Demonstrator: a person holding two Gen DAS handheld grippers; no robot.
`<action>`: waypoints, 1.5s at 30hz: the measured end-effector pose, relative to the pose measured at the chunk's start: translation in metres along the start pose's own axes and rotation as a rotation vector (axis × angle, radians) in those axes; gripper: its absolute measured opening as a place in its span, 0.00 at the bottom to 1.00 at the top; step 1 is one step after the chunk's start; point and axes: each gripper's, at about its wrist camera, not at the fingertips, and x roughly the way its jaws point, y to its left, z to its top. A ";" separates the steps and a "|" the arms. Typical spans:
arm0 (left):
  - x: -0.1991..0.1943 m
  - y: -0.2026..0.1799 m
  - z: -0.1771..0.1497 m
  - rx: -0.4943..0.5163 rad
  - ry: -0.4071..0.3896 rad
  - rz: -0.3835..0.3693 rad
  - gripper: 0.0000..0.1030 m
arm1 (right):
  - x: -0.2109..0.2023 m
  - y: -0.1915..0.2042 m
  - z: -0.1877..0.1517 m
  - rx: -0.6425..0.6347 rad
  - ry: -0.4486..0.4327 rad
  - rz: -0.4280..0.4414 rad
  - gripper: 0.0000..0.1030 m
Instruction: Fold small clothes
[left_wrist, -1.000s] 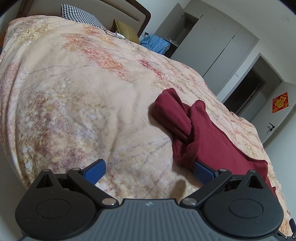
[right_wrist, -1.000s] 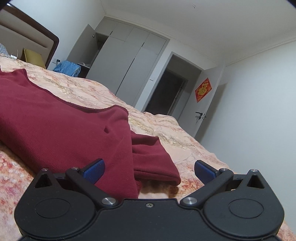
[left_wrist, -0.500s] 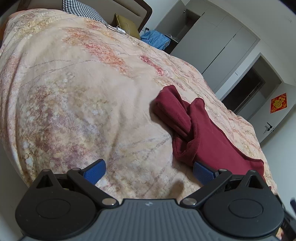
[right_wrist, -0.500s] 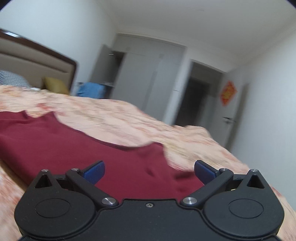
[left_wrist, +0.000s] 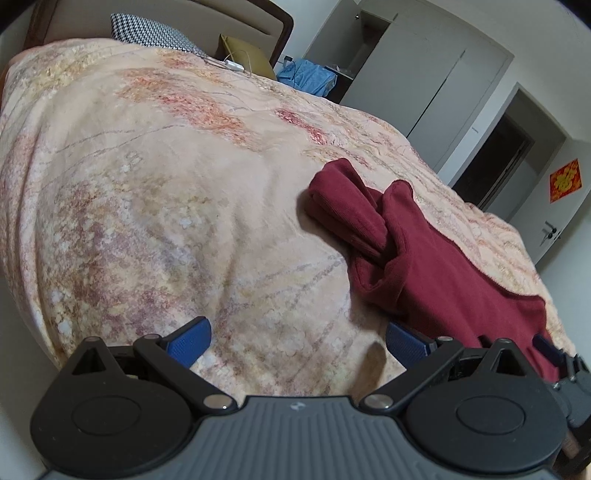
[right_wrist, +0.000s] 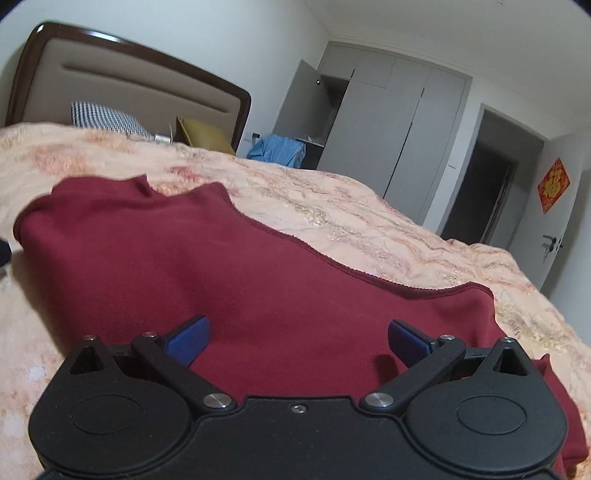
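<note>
A dark red garment (left_wrist: 436, 254) lies on the floral peach bedspread (left_wrist: 166, 184), its sleeve bunched toward the left. In the right wrist view the garment (right_wrist: 258, 280) spreads flat and fills the middle. My left gripper (left_wrist: 297, 339) is open and empty, low over the bedspread just left of the garment's near edge. My right gripper (right_wrist: 298, 338) is open and empty, low over the garment's body. The right gripper's edge (left_wrist: 554, 350) shows at the lower right of the left wrist view.
A headboard (right_wrist: 129, 85), a checked pillow (right_wrist: 107, 118) and a mustard cushion (right_wrist: 203, 136) stand at the bed's far end. A blue bundle (right_wrist: 279, 151), grey wardrobes (right_wrist: 388, 129) and a dark doorway (right_wrist: 487, 192) lie beyond. The bed edge drops at the left (left_wrist: 22, 288).
My right gripper has swung left from the garment's right sleeve end to over its body. My left gripper stays in nearly the same place. Both stay open.
</note>
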 end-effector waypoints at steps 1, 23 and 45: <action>0.000 -0.002 -0.001 0.008 0.000 0.007 1.00 | 0.001 -0.002 -0.001 0.015 0.004 0.011 1.00; 0.002 -0.019 -0.010 0.065 -0.013 0.085 1.00 | 0.003 -0.024 -0.007 0.171 0.010 0.104 1.00; 0.011 -0.045 0.000 -0.128 -0.030 -0.271 1.00 | -0.002 -0.028 -0.008 0.192 0.001 0.113 1.00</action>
